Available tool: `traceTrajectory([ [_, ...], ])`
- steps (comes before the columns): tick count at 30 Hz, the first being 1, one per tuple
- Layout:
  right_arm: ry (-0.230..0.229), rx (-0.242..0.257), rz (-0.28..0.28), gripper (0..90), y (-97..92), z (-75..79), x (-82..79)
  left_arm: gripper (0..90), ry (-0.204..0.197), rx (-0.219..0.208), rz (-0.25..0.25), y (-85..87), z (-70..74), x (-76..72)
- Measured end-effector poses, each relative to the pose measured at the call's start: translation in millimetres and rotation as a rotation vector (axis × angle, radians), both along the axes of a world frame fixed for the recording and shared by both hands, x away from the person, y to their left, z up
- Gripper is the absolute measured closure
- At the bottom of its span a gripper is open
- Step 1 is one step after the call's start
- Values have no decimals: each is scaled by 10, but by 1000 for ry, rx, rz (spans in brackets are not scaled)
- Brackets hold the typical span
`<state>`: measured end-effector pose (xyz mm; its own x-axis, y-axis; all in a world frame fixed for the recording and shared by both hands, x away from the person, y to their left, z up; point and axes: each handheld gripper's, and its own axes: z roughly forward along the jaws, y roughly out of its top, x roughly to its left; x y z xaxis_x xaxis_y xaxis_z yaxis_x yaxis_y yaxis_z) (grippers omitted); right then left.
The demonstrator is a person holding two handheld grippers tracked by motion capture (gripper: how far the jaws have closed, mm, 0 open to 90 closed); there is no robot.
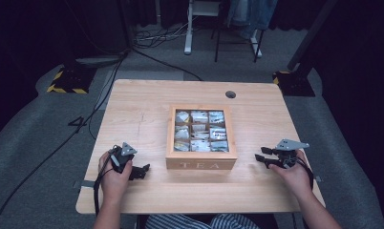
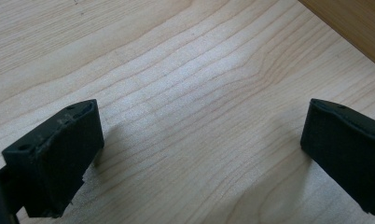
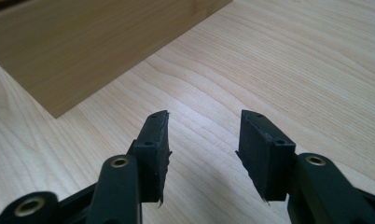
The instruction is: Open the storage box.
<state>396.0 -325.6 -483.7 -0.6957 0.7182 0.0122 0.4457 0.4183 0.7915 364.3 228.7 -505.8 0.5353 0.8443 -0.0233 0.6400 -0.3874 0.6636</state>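
Progress: I judge the work on the tea box (image 1: 201, 164) as either not begun or just finished; both my grippers sit apart from it with nothing in them, and the lid is closed over the compartments.
Tea box place: centre of the high view, on the worktop (image 1: 147, 100), between my two hands.
Left gripper (image 1: 141, 171): released, jaws spread wide over bare wood, lower left of the box.
Right gripper (image 1: 261, 160): jaws partly apart, nothing between them, lower right of the box.
Box material: pale bamboo-like wood, square, "TEA" lettered on the front wall, clear pane on top.
Contents: nine square cells of packeted tea bags (image 1: 199, 131), glossy wrappers.
Worktop: light wood, fine wavy grain, matt.
Pads (image 3: 153, 149): black, ribbed, blocky.
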Motion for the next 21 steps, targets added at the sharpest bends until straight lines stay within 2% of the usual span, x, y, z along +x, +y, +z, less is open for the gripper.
traceTrajectory([
  [5, -4, 49, 1, 544, -8, 146, -49, 0, -1, 0, 0, 0, 0, 0],
  [9, -21, 60, 14, 547, 4, 238, -79, 0, -1, 1, 0, 0, 0, 1],
  [10, -32, 75, 28, 544, 24, 313, -111, 0, 1, 0, 0, 0, 0, -1],
  [21, -47, 102, 100, 528, 151, 521, -239, 0, 0, 3, -2, 2, 1, 1],
])
